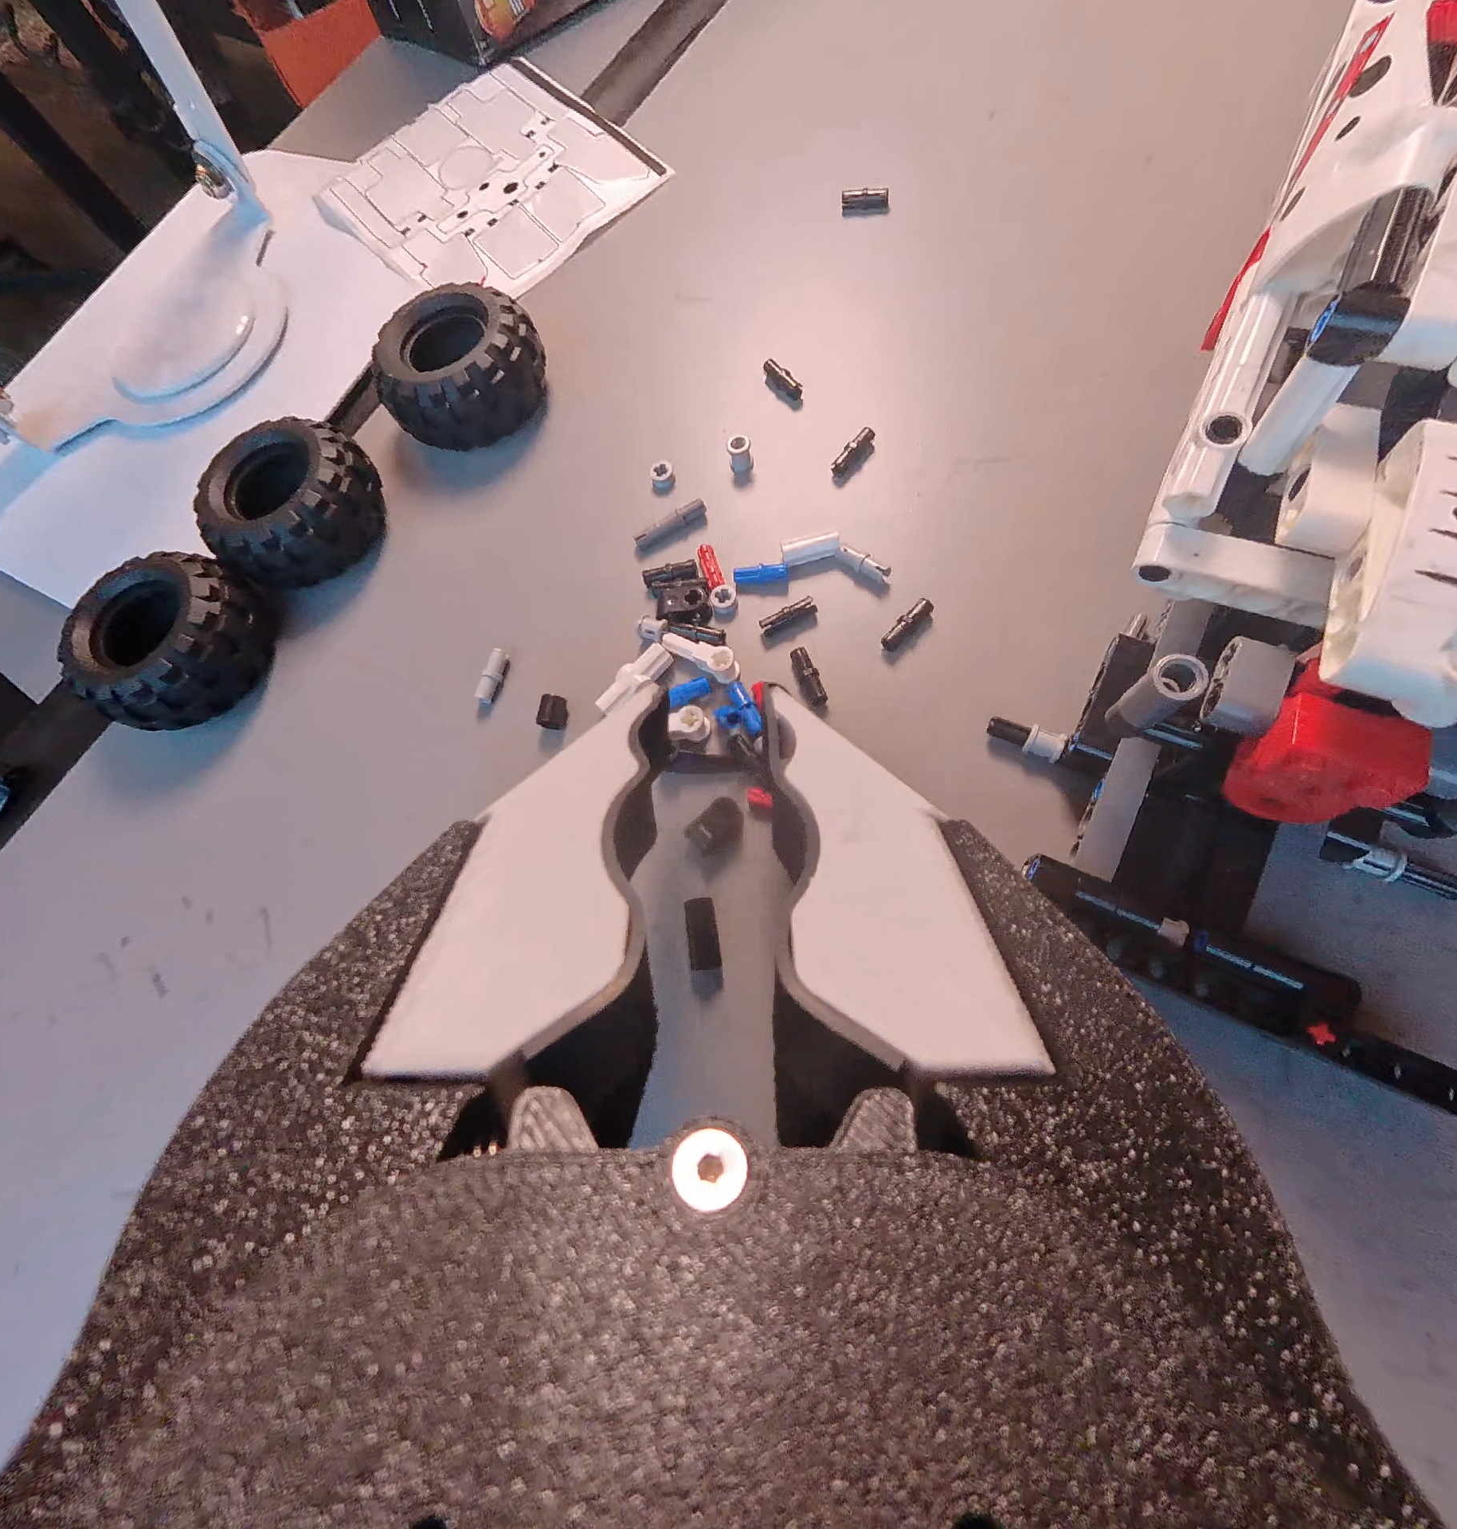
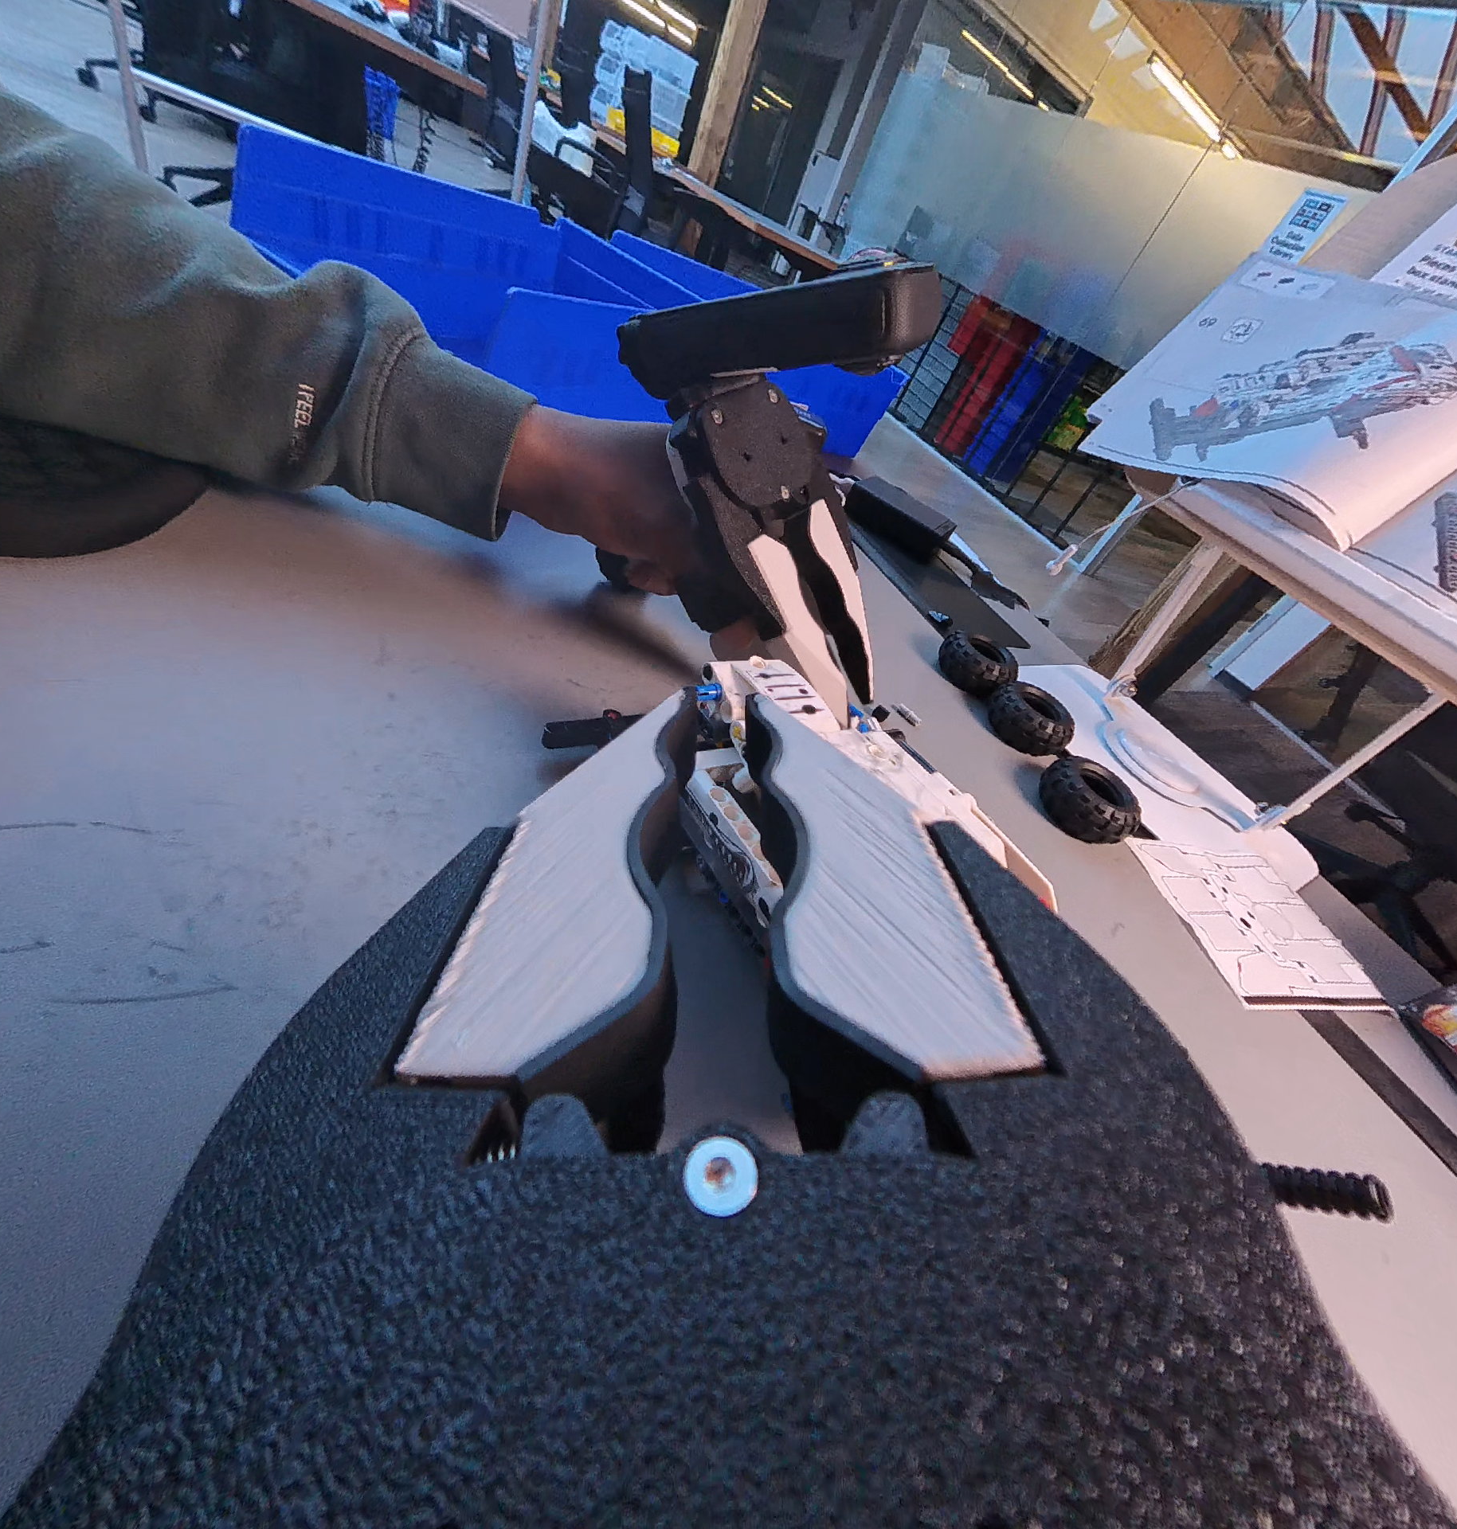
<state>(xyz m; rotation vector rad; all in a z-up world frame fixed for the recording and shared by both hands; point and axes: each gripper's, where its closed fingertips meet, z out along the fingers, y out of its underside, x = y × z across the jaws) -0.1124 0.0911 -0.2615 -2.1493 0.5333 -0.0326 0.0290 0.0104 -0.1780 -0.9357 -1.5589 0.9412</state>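
The left gripper [image 1: 708,716] hangs low over the grey table [image 1: 212,951], its jaws a little apart. The tips sit at the near edge of a scatter of small pins and connectors [image 1: 708,596] in black, blue, grey, white and red; nothing shows clamped between them, and two short black pins lie on the table under the gap. The right gripper [image 2: 718,720] points along a partly built white brick vehicle model [image 2: 729,836]. Its jaws stand narrowly apart with the model showing in the gap, but blur hides whether the pads press on it, so I cannot tell. In the left wrist view the model lies to the right of the scatter, a red block [image 1: 1329,753] at its near end and bare black axle beams sticking out. Three black knobby tyres [image 1: 290,500] lie loose in a row to the left, well apart from the model. Beyond them are a sticker sheet [image 1: 493,182] and an open instruction booklet [image 2: 1304,389] on a white stand.
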